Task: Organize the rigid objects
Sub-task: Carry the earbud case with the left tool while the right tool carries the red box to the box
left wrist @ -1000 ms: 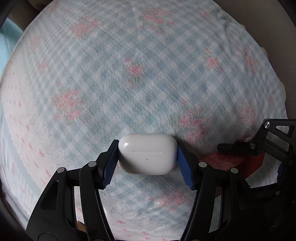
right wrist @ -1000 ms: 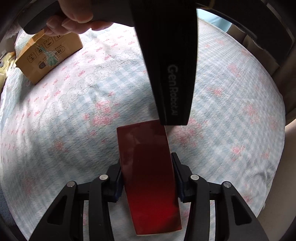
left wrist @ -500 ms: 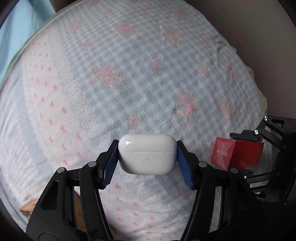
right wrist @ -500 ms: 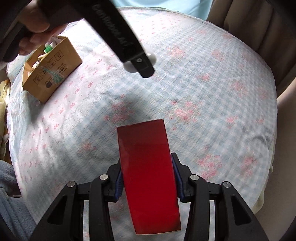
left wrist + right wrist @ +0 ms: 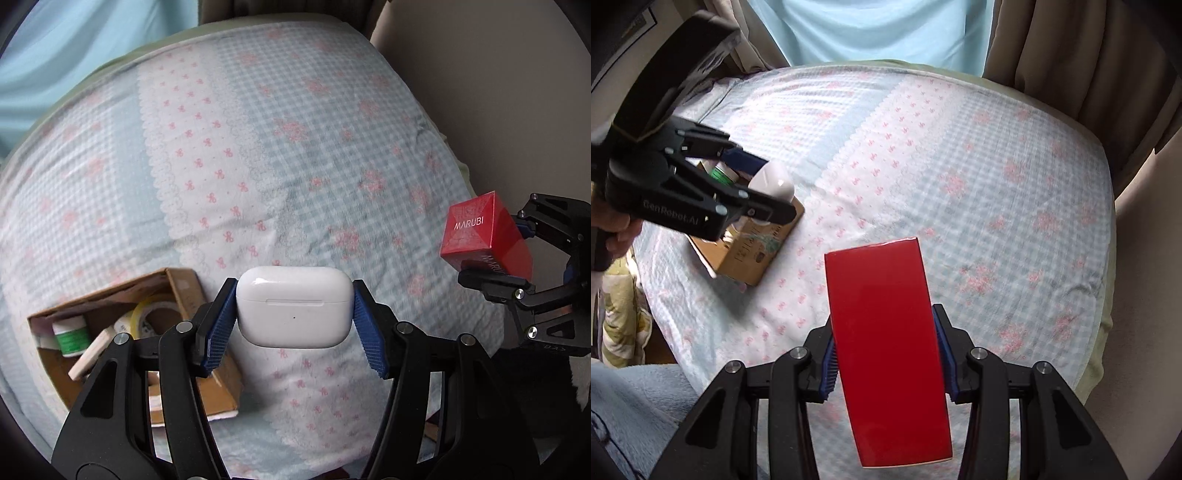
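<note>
Soft daylight is coming through the pale blue curtain (image 5: 871,29); fisheye distortion is bending the dark edges, and motion blur is smearing the brown cardboard box (image 5: 753,254).

1. The left gripper (image 5: 294,314) clamps a white earbud case (image 5: 293,305) between its two blue pads (image 5: 218,328), above the bed
2. The bed cover (image 5: 288,155) has a pale blue check with pink flowers, and a white band with small pink bows
3. An open cardboard box (image 5: 110,295) lies on the cover at lower left, partly behind the left finger; inside are a roll of tape (image 5: 155,314), a small jar with a green label (image 5: 71,336) and a pale flat stick
4. At the right edge the right gripper (image 5: 517,258) holds a red box (image 5: 484,236) printed MARUBI
</note>
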